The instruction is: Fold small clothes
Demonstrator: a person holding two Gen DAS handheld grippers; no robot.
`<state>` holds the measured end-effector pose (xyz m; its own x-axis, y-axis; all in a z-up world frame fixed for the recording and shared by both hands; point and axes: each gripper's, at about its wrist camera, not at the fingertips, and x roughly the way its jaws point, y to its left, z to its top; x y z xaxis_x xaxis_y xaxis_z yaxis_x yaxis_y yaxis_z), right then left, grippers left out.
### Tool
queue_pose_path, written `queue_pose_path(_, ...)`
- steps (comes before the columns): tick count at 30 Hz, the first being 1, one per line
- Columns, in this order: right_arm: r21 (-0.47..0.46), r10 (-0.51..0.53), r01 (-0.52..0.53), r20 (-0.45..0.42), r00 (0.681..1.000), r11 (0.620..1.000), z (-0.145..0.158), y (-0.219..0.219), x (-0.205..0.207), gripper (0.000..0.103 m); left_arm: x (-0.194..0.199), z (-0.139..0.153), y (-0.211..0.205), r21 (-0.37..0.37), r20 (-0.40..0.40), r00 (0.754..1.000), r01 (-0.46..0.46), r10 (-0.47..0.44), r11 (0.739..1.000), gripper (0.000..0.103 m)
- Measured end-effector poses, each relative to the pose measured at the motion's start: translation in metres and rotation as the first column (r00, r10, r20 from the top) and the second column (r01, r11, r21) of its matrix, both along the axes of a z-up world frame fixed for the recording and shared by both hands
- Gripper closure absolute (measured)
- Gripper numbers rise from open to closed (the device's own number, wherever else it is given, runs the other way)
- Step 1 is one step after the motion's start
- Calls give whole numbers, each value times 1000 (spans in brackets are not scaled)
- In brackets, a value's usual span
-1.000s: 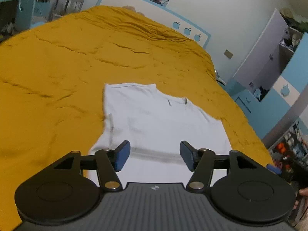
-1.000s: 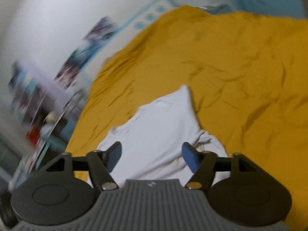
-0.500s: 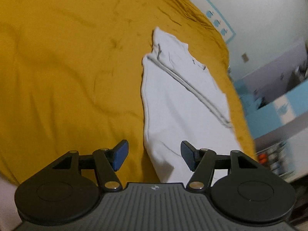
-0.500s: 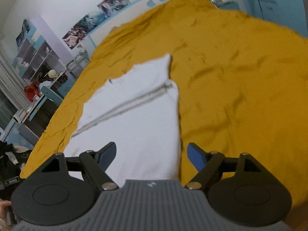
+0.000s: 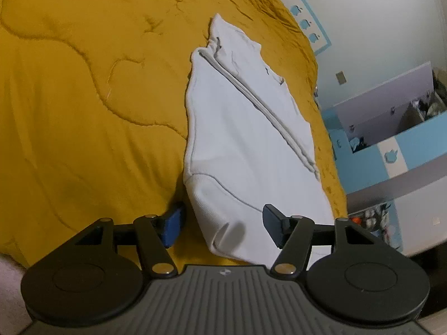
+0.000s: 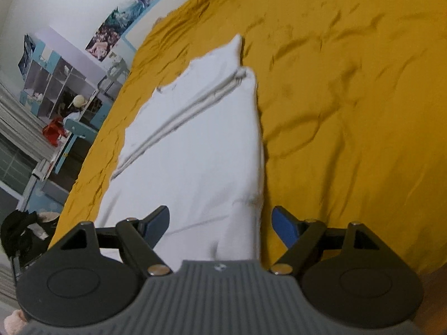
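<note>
Now, left wrist view, garment: the small white cotton T-shirt [image 5: 245, 145] lies flat on the mustard-yellow quilted bedspread [image 5: 83, 97], already doubled over, with a hemmed edge running diagonally across its top layer.
Left wrist view, step in hand: by my reading one fold is done and the two tools are lining up on the near end of the cloth for the next fold.
Left wrist view, left gripper [image 5: 222, 224]: its jaws stand wide apart and have just been opening a little further; the near corner of the shirt sits between them, but neither blue pad presses on it, so nothing is held.
Left wrist view, contact: the left-hand pad is down at the bedspread just beside the shirt's edge; the other is over the white cloth, and whether it touches I cannot tell.
Right wrist view, garment: the same shirt stretches away from the camera, its right edge straight against the yellow cover, its far tip pointing toward the blue-trimmed headboard [image 6: 134, 32].
Right wrist view, right gripper [image 6: 220, 224]: spread wide, empty, straddling the shirt's near right edge without pinching it.
Right wrist view, next move: probably both tools need to come down onto the near edge, close on all layers together, then carry that end toward the far tip; a shallow pinch might catch only the top layer.
</note>
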<state>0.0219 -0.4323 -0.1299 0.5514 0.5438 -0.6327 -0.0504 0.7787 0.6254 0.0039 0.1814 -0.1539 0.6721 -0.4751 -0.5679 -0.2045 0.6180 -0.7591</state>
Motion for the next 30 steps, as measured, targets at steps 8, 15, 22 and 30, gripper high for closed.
queue_pose_path(8, -97, 28, -27, 11, 1000, 995, -2, 17, -1, 61, -7, -10, 0, -43, 24, 1000, -13, 14, 999, 40)
queue_pose_path(15, -77, 6, -6, -9, 1000, 997, 0, 2, -4, 94, -14, -12, 5, -60, -12, 1000, -25, 24, 998, 97)
queue_pose_path(22, -51, 7, -9, -37, 999, 999, -4, 6, 1, 77, -12, -12, 7, -90, -11, 999, -37, 37, 995, 99)
queue_pose_path(30, -44, 25, -27, -49, 998, 999, -14, 16, 13, 83, -5, -24, 5, -138, -27, 999, -40, 37, 990, 79)
